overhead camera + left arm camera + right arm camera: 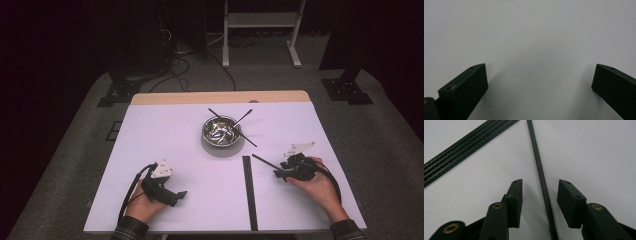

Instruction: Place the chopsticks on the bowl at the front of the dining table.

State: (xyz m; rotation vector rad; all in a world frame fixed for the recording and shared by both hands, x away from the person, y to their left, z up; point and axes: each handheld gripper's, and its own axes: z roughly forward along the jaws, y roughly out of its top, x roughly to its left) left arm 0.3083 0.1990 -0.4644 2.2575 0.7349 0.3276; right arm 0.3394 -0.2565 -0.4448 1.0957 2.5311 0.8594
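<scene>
High view: white table [165, 135], steel bowl [220, 131] past centre, near the far edge. Three black sticks rest across or in the bowl, tips poking over its rim: one [218, 115] toward the far left, one [243, 117] toward the far right, one [247, 137] trailing off the near right side onto the table. Can't tell what else is in the bowl, just glints.

A bundle of black sticks [248, 191] lies flat on the table, running from below the bowl straight to the near edge, between the two hands.

Right gripper [278, 173] sits low on the table at the right, in the person's right hand [320, 185], pointing left and away. One loose stick [264, 161] lies in front of it, angled toward the bowl.

Right gripper view: that stick [541, 177] runs up between the two jaws, nearer the right one. Jaws part closed around it, gap visible on both sides, pads not pressing on it. So stick is bracketed, not gripped. Bundle [466, 147] crosses the upper left corner, well apart from the jaws.

Left gripper [181, 195] rests on the table at the near left, in the left hand [145, 205], pointing right toward the bundle, short of it. Left gripper view: jaws spread wide, bare table [531, 37] between them, left gripper [539, 82] holding nothing.
</scene>
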